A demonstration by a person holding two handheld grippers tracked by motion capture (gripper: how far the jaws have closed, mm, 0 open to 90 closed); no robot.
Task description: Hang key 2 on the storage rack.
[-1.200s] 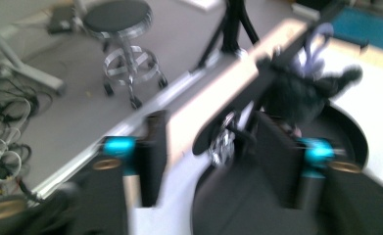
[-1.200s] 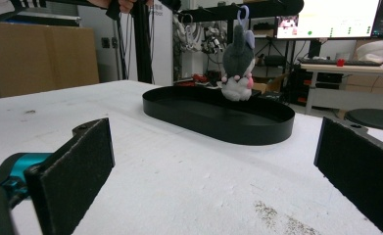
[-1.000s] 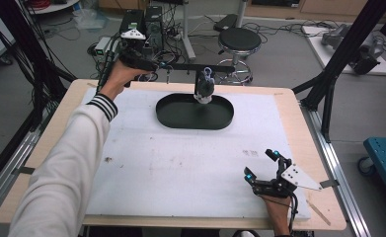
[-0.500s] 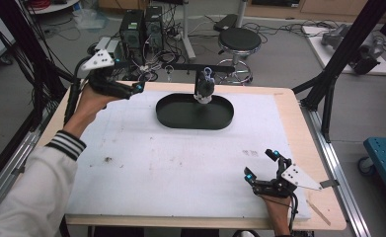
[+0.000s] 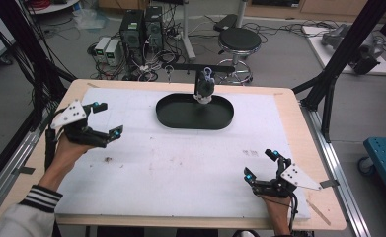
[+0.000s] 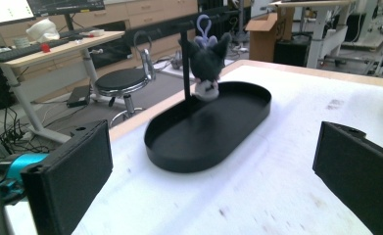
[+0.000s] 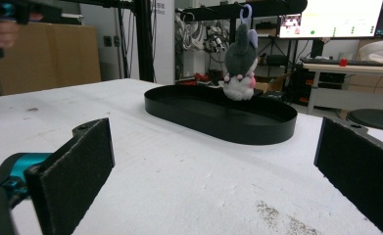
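Observation:
A dark grey and white plush toy (image 5: 205, 89) hangs by a purple loop from a black stand bar over a black oval tray (image 5: 171, 118) at the back of the table. A metal keyring (image 5: 169, 73) hangs from the same bar, farther left. My left gripper (image 5: 109, 118) is at the mat's left side, well left of the tray. It is open with nothing between its jaws, which have opened a little further within the last second. My right gripper (image 5: 260, 164) rests open and empty at the front right. The left gripper view shows the plush toy (image 6: 207, 66) and tray (image 6: 179, 164) ahead.
A white foam mat (image 5: 180, 168) covers the wooden table. Black frame posts (image 5: 338, 69) stand at the right and left. On the floor behind are a stool (image 5: 240, 39), computer towers (image 5: 141, 24) and cables. The right gripper view shows the tray (image 7: 228, 128) and plush toy (image 7: 239, 63).
My left hand has come away from the stand bar, moving left, down and toward the person, to the mat's left side. The right gripper has not moved.

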